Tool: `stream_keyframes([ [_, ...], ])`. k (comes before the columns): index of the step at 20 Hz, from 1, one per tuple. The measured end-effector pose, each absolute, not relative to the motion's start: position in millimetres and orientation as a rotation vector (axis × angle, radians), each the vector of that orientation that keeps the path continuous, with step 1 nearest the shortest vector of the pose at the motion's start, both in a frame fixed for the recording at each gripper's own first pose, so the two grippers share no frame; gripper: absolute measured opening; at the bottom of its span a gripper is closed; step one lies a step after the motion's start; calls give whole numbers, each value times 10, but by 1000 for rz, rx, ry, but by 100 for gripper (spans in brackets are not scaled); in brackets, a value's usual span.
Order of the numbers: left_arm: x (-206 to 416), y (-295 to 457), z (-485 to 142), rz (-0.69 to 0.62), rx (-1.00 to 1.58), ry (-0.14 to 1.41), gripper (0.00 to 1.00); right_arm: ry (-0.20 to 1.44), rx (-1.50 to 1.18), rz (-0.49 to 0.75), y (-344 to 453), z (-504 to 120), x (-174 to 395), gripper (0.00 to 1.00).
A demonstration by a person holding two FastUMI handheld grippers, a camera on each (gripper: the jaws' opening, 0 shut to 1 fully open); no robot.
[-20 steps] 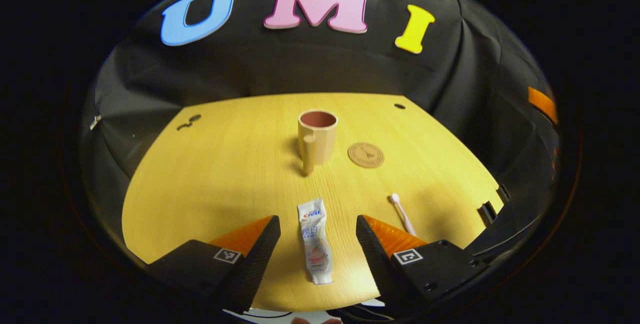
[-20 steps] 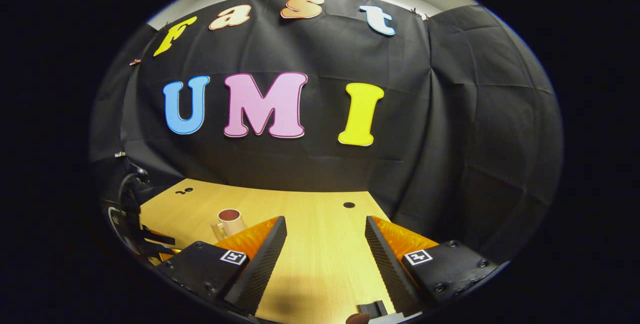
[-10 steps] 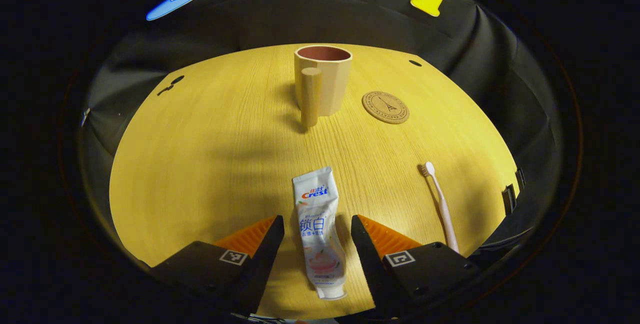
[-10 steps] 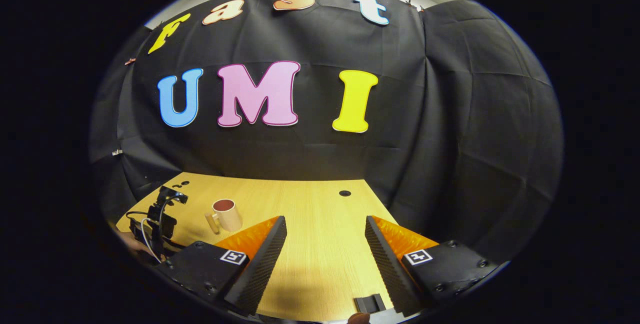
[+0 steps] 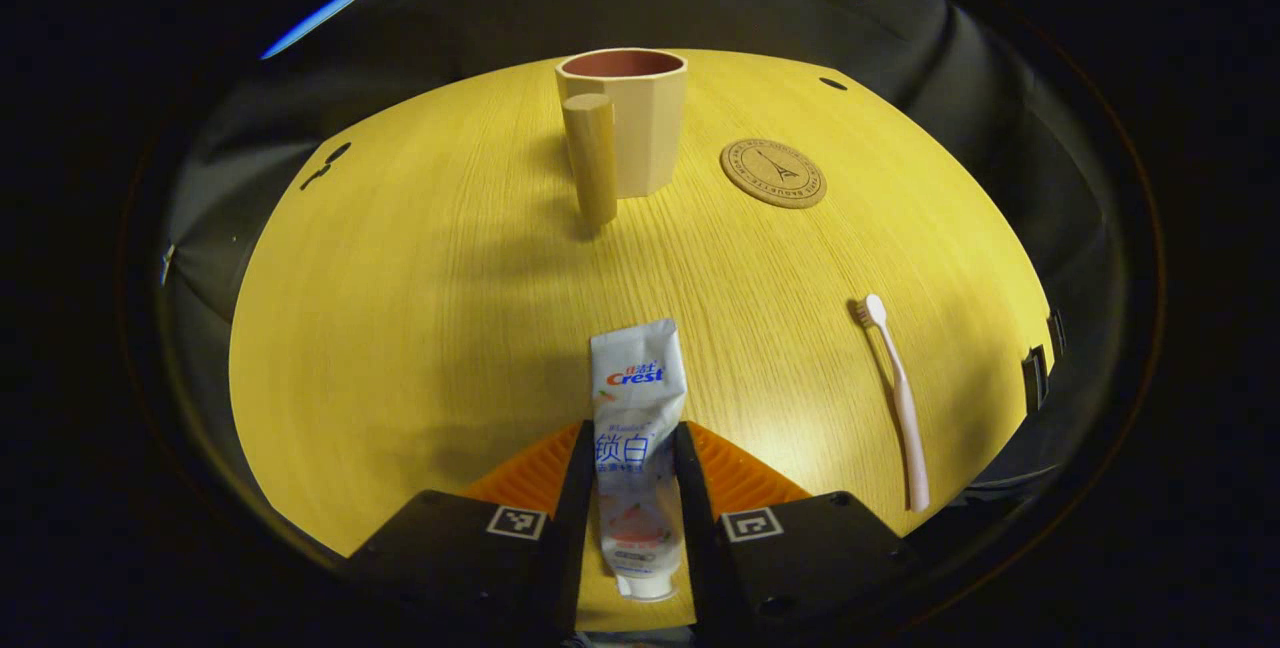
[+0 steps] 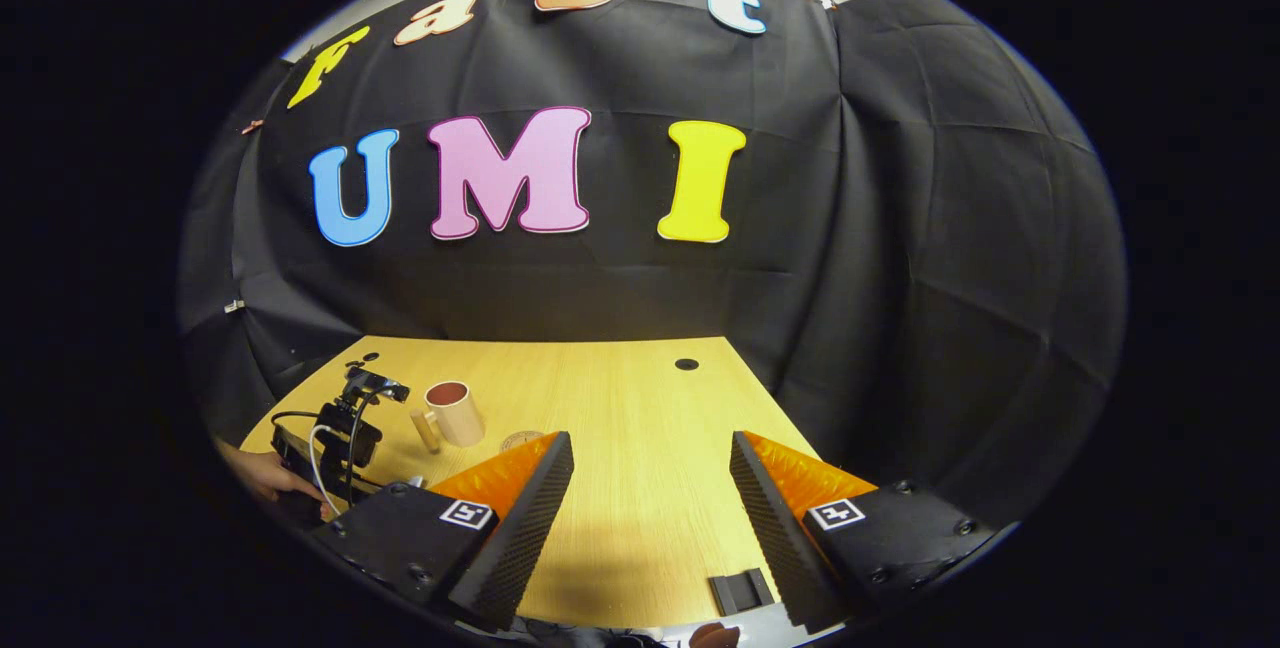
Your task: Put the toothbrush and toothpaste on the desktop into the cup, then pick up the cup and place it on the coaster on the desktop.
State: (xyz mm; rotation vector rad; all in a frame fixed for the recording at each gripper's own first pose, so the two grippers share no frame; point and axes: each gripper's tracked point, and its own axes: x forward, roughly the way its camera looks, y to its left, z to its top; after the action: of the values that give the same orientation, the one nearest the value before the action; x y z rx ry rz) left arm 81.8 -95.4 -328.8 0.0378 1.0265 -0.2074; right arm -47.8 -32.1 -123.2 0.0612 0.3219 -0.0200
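1. One wide worktop (image 5: 420, 328) carries everything: the cup, coaster, toothpaste and toothbrush all lie on it, well apart from one another.
2. My left tongs (image 5: 632, 473) are closed on the toothpaste (image 5: 636, 428), both fingers pressed against its lower body near the cap end.
3. My right tongs (image 6: 648, 498) are spread wide with nothing between them, above bare wood.
4. Standing upright at the far side, the cup (image 5: 630, 123) looks rigid; its handle faces me.
5. Just right of it lies the coaster (image 5: 773, 173), flat and thin.
6. I judge the tube light, soft and squashy, so a gentle mid-body grip suits.
7. Near the right edge, the toothbrush (image 5: 897, 398) looks slim, stiff and slippery; I would grasp mid-handle.
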Motion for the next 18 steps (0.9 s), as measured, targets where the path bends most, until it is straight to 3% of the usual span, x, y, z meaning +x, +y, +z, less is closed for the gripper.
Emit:
stream_keyframes([
  [2,809,-954,-3290,-197,26,1059,48,341,80,-9,-296,-1301,-477,97],
  [3,801,-959,-3286,-186,19,1089,42,357,93,2,-278,-1342,-480,97],
  [5,753,-965,-3299,-173,21,1157,51,385,111,17,-264,-1433,-451,97],
  [7,742,-985,-3332,-178,29,1200,39,401,121,36,-249,-1516,-392,97],
  [8,753,-985,-3300,-180,31,1206,29,409,130,48,-240,-1556,-352,97],
  [18,782,-904,-3260,-97,-37,1153,20,600,240,206,6,-2222,46,99],
])
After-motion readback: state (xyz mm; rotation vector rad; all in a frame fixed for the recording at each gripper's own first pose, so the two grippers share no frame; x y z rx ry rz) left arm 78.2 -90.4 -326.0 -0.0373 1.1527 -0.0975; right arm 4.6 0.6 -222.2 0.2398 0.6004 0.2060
